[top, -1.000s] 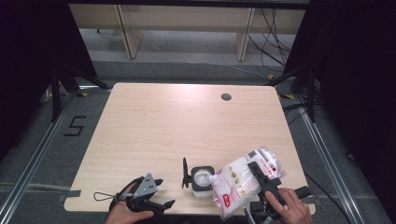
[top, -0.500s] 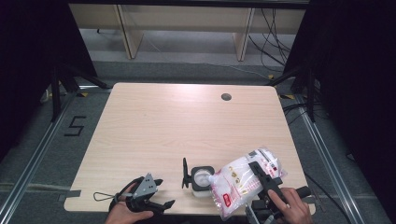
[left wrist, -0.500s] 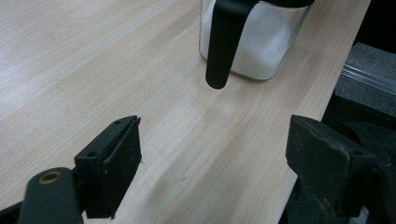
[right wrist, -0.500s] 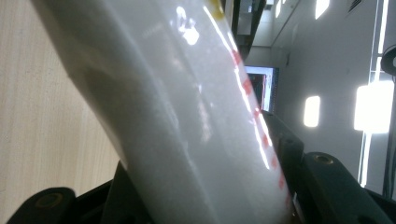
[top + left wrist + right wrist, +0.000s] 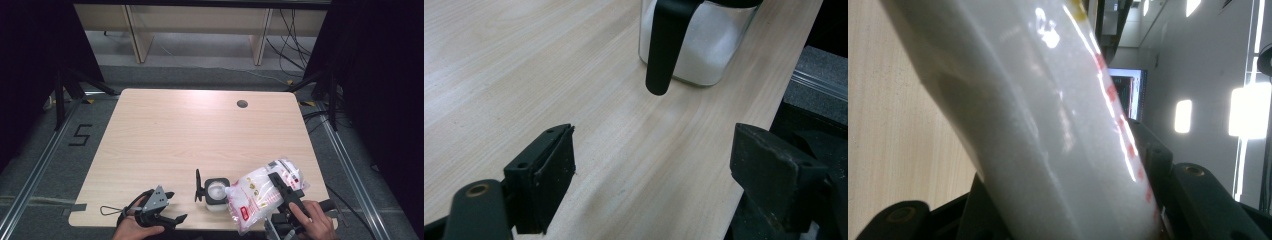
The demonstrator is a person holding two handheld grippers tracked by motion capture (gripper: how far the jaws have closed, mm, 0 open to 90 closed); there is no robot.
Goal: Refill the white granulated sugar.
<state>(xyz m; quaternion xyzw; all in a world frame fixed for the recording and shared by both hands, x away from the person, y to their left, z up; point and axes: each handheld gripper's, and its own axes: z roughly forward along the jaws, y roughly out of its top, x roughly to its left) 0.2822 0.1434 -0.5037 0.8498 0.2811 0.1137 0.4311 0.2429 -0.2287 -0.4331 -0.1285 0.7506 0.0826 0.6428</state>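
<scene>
**Pouring under way, jar partly filled**

On the table [image 5: 200, 130], near its front edge: bag of white granules [image 5: 260, 192], tilted, spout over the open glass jar [image 5: 216, 194]. Clamped at mid-width in the right tongs [image 5: 286, 192]. Jar holding some white granules, flip lid [image 5: 198, 185] up. Left tongs [image 5: 167, 212] wide open, empty, resting nearby. Left to do, likely: more pouring, closing lid.

1. Left gripper [image 5: 172, 219]: held low in the left hand [image 5: 131, 230] at the near tabletop edge; fingers [image 5: 541, 177] spread wide, nothing clamped between them.
2. Right gripper [image 5: 281, 187]: gripped by the right hand [image 5: 315, 222], angled up and away; fingers [image 5: 1193, 200] closed on a white bag [image 5: 260, 195].
</scene>
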